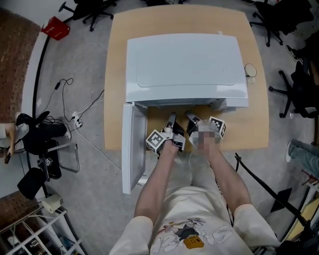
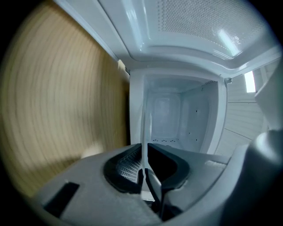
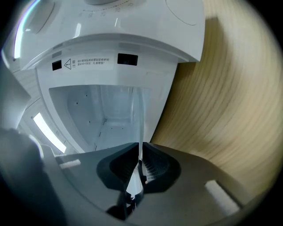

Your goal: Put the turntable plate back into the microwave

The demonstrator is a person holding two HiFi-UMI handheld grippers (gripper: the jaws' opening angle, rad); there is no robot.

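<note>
The white microwave (image 1: 187, 64) sits on a wooden table (image 1: 259, 114) with its door (image 1: 130, 147) swung open to the left. Both grippers are at the mouth of the cavity. The clear glass turntable plate (image 2: 145, 126) shows edge-on as a thin pane between the pads of my left gripper (image 2: 144, 152), which is shut on its rim. In the right gripper view the same plate (image 3: 140, 119) runs between the pads of my right gripper (image 3: 140, 154), also shut on it. Beyond the plate lies the cavity (image 2: 177, 114). From the head view, the left gripper (image 1: 171, 121) and right gripper (image 1: 192, 120) sit side by side.
The open door stands out past the table's front left. Office chairs (image 1: 89, 10) ring the table's far side. Cables (image 1: 70, 107) and a black bag (image 1: 42, 137) lie on the floor at left. A black stand (image 1: 269, 191) slants at the right.
</note>
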